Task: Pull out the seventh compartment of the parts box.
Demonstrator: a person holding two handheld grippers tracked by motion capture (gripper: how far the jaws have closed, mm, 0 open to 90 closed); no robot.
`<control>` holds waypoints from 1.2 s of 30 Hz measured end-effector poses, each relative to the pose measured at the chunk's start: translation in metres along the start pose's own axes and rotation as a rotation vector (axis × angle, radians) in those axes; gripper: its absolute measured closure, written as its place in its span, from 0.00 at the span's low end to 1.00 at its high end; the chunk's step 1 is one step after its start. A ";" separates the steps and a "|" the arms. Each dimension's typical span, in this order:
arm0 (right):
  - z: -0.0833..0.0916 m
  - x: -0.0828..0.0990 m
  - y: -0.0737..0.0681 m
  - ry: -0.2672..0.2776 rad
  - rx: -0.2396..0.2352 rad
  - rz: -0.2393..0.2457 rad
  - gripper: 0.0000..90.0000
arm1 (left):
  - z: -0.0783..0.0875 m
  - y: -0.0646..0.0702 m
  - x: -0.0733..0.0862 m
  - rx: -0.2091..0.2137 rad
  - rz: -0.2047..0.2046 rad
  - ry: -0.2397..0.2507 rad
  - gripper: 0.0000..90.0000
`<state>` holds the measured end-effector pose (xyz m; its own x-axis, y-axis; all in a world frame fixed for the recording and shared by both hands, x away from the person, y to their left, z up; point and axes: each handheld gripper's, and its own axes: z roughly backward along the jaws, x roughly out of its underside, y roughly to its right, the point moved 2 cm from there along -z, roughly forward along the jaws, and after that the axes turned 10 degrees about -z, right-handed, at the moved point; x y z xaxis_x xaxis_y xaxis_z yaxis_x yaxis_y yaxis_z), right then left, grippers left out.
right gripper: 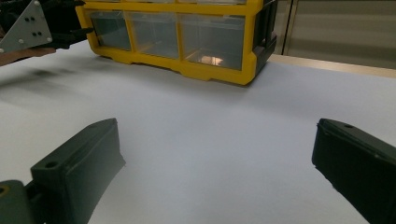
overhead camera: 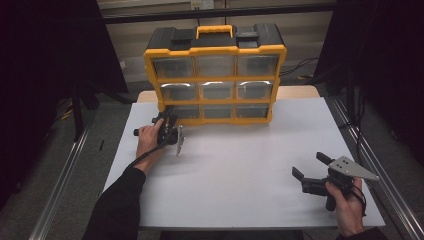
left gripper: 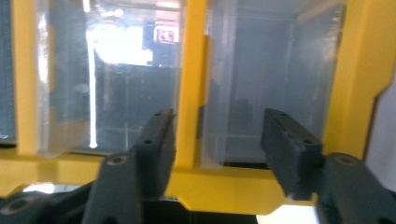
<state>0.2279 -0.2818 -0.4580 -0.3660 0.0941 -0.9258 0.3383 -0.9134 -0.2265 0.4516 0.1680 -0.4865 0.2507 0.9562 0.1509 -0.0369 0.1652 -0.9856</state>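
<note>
At the bottom-left drawer of the yellow organizer, the left claw sits spread and empty, drawer front straight ahead between its jaws. Well apart on the white tabletop, the right claw rests spread, holding nothing.

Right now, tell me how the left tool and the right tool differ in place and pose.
The left tool is pressed up to the bottom-left drawer of the yellow organizer; the right tool is far from it, near the table's right front corner. The left tool's jaws frame the drawer; the right tool's jaws spread wider over bare tabletop. Both are open, hand-held and gripping nothing.
</note>
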 end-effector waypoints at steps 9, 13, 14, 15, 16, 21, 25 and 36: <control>0.001 0.000 0.000 -0.003 0.002 -0.002 0.01 | -0.007 -0.002 -0.001 0.021 0.000 0.030 0.62; 0.002 0.000 0.001 0.001 0.004 -0.005 0.01 | -0.008 0.000 -0.001 0.027 0.012 0.012 0.66; 0.002 0.000 0.000 -0.001 0.004 -0.006 0.01 | -0.009 -0.001 -0.001 0.037 -0.008 0.009 0.67; 0.002 0.000 0.000 -0.001 0.004 -0.006 0.01 | -0.010 -0.001 -0.001 0.053 -0.019 0.004 0.68; 0.002 0.000 0.001 0.000 0.006 -0.004 0.01 | -0.010 -0.001 0.000 0.052 -0.022 0.002 0.70; 0.002 0.000 0.001 0.000 0.006 -0.004 0.01 | -0.012 0.001 0.001 0.009 -0.010 0.004 0.72; 0.003 0.000 0.000 0.000 0.005 -0.007 0.01 | -0.014 0.000 0.002 0.035 -0.015 -0.017 0.75; 0.002 0.001 0.000 -0.001 0.004 -0.002 0.01 | -0.014 -0.002 0.001 0.027 -0.033 -0.020 0.83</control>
<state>0.2257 -0.2829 -0.4578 -0.3679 0.0956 -0.9249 0.3336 -0.9149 -0.2272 0.4656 0.1655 -0.4851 0.2325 0.9548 0.1854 -0.0546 0.2032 -0.9776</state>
